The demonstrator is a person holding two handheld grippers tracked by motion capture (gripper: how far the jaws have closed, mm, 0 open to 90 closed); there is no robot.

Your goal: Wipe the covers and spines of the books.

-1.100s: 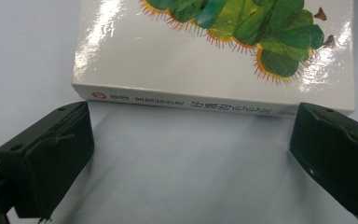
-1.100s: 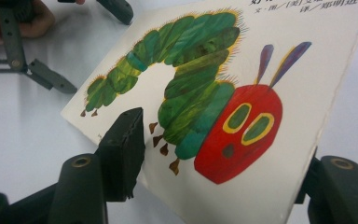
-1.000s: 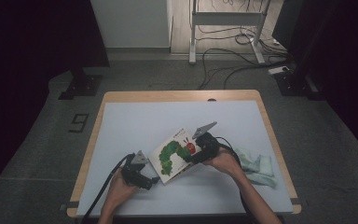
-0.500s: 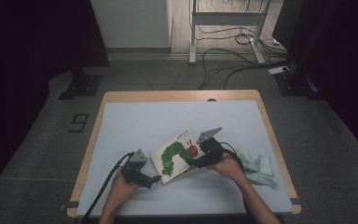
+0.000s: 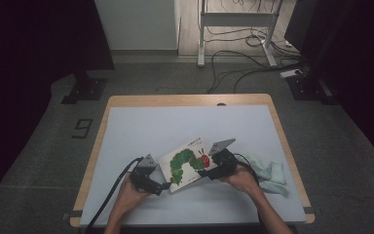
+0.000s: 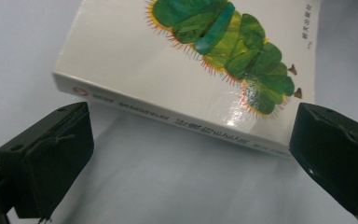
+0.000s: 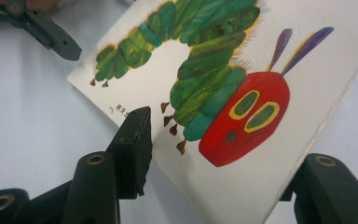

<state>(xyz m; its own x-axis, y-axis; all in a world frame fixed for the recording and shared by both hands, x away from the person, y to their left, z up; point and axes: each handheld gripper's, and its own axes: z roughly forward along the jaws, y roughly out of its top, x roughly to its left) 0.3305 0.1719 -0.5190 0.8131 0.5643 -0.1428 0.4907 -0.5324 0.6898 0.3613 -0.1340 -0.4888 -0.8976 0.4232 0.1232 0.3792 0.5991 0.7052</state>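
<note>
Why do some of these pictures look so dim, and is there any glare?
High view: dark surroundings, only the pale blue table lit. Left gripper view: a white glare patch on the glossy caterpillar picture book, which shadows the table below its spine. Right gripper view: the near black jaws look soft.

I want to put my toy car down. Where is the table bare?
The far half of the table, beyond the caterpillar book, is bare, and so is the left side. It's crowded near the front edge: both grippers, book, and crumpled cloth at right.
</note>
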